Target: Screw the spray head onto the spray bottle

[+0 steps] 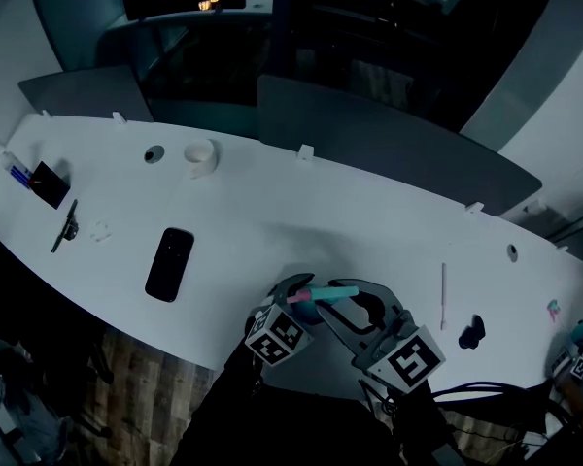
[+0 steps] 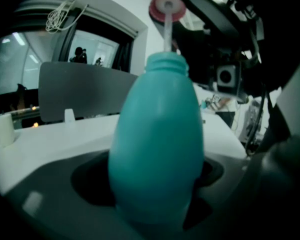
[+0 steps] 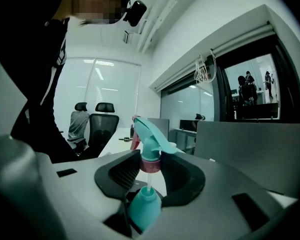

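Spray bottle (image 2: 157,149) first: you have the teal body clamped across its belly in the left gripper (image 1: 290,297), jaws spread wide around it, close to the near edge of the desk (image 1: 301,221). The right gripper (image 1: 361,307) is closed on the pink collar (image 3: 151,165) of the spray head (image 3: 151,136). The head hangs above the bottle's threaded neck (image 2: 166,64), with the dip tube (image 2: 167,34) already running down into the opening. The collar is not seated yet.

Your main risk is cross-threading. If the collar meets the neck tilted, the first turn will likely bite crooked and jam, so square it to the neck before you twist.

The tube is thin. Pushing down off-axis could bow it or catch it on the rim.

The bottle's skin looks smooth and rounded. Under twisting load it may spin or slide between the left jaws rather than resist, and the thread would never tighten.

Your hold on the collar is narrow, so a hard twist could let the pads slip round it. Anything dropped this near the edge may well go to the floor.
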